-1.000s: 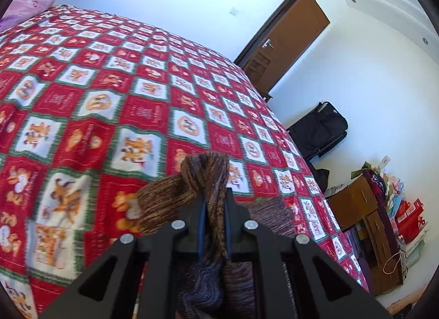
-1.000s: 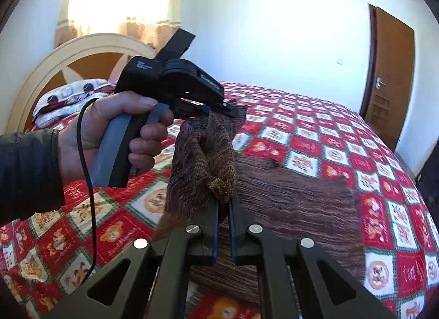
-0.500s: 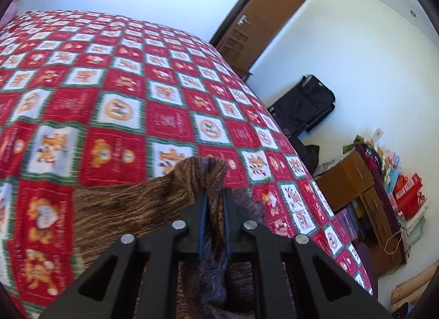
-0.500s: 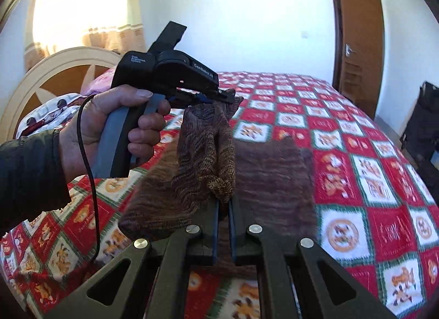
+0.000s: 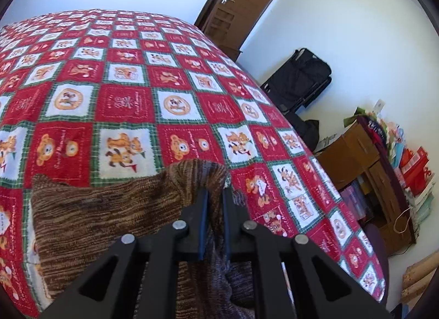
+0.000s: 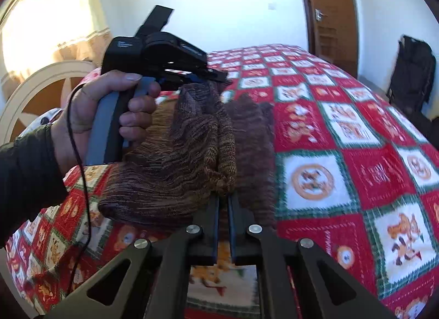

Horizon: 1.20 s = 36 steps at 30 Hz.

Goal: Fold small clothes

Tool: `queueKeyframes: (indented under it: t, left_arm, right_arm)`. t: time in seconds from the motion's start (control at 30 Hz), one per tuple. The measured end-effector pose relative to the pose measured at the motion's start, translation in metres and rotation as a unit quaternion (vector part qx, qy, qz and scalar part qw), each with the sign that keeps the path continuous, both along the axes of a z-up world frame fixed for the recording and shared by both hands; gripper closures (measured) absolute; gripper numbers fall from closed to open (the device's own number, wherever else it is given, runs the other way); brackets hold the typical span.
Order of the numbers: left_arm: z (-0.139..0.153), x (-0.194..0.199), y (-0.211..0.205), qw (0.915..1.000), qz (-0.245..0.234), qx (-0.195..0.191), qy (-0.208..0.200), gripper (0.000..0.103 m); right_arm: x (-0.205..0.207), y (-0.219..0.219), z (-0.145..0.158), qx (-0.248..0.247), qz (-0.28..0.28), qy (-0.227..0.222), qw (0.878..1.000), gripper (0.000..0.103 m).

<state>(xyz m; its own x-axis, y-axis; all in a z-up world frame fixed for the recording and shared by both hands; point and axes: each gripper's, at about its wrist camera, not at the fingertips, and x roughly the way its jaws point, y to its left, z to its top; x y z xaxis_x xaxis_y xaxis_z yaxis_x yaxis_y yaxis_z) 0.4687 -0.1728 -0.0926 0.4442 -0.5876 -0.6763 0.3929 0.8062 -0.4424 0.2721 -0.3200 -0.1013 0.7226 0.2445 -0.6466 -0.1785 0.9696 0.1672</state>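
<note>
A brown striped knit garment [image 5: 90, 209] lies partly on the red patchwork bedspread [image 5: 131, 77]. My left gripper [image 5: 214, 191] is shut on one bunched corner of it, which drapes over the fingertips. In the right wrist view my right gripper [image 6: 224, 198] is shut on another corner of the knit garment [image 6: 175, 165], lifted off the bed. The left gripper [image 6: 216, 75] shows there too, held by a hand [image 6: 90, 110] in a dark sleeve, its tips pinching the cloth just above. The cloth hangs folded between the two grippers.
A brown door [image 5: 241, 3] stands beyond the bed's far corner. A black bag [image 5: 299, 77] leans on the white wall, with cardboard boxes and gift bags [image 5: 384, 170] on the floor at right. A cream headboard [image 6: 41, 94] and bright curtained window [image 6: 49, 22] sit at left.
Both grippers swept the held corners sideways across the bed and slightly down. More of the garment now lies spread on the bedspread behind the left gripper.
</note>
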Motion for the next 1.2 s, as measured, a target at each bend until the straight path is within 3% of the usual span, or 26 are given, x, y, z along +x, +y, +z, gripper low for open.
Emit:
queueKeyframes:
  t: [0.03, 0.33, 0.4, 0.5, 0.53, 0.6, 0.63, 0.7, 0.8, 0.9, 0.93, 1.03, 1.1, 1.2]
  left_arm:
    - [-0.002, 0.001, -0.004, 1.0000, 0.000, 0.006, 0.001, 0.092]
    - [-0.002, -0.010, -0.029, 0.9991, -0.019, 0.035, -0.015, 0.091]
    - [0.007, -0.022, -0.031, 0.9977, -0.029, 0.048, -0.038, 0.085]
    - [0.018, -0.037, -0.022, 0.9953, -0.022, 0.062, -0.071, 0.060]
    - [0.021, -0.043, -0.015, 0.9949, -0.016, 0.061, -0.079, 0.051]
    - [0.023, -0.053, 0.004, 0.9946, -0.001, 0.058, -0.086, 0.048]
    - [0.023, -0.056, 0.011, 0.9946, 0.004, 0.058, -0.085, 0.048]
    - [0.021, -0.064, 0.030, 0.9942, 0.017, 0.060, -0.088, 0.048]
    - [0.014, -0.076, 0.058, 0.9918, 0.046, 0.073, -0.094, 0.043]
    - [0.003, -0.090, 0.084, 0.9898, 0.074, 0.076, -0.095, 0.043]
    - [-0.004, -0.093, 0.091, 0.9899, 0.080, 0.074, -0.090, 0.043]
    - [-0.023, -0.097, 0.103, 0.9908, 0.094, 0.072, -0.066, 0.043]
    - [-0.035, -0.099, 0.107, 0.9915, 0.101, 0.069, -0.046, 0.043]
    - [-0.042, -0.105, 0.109, 0.9921, 0.102, 0.061, -0.039, 0.043]
  right_arm:
    - [-0.001, -0.004, -0.002, 0.002, -0.006, 0.004, 1.000, 0.103]
    - [0.002, -0.041, -0.010, 0.055, -0.037, 0.043, 0.997, 0.102]
    - [0.004, -0.043, -0.006, 0.056, -0.037, 0.039, 0.997, 0.102]
    - [0.008, -0.039, 0.004, 0.050, -0.023, 0.022, 0.998, 0.101]
    - [0.012, -0.036, 0.007, 0.043, -0.012, 0.017, 0.999, 0.097]
    - [0.019, -0.030, 0.009, 0.038, 0.003, 0.016, 0.999, 0.056]
    - [0.023, -0.028, 0.010, 0.046, 0.012, 0.020, 0.999, 0.028]
    - [0.027, -0.025, 0.011, 0.073, 0.030, 0.012, 0.997, 0.028]
    - [0.036, -0.015, 0.006, 0.051, 0.039, 0.030, 0.998, 0.034]
    - [0.045, -0.009, -0.006, 0.042, 0.046, 0.062, 0.996, 0.053]
    - [0.050, -0.007, -0.013, 0.032, 0.043, 0.073, 0.996, 0.061]
    - [0.056, -0.004, -0.021, 0.028, 0.048, 0.088, 0.995, 0.097]
    - [0.054, -0.005, -0.013, 0.028, 0.048, 0.078, 0.995, 0.098]
    - [0.038, -0.003, 0.009, -0.014, 0.029, 0.041, 0.999, 0.099]
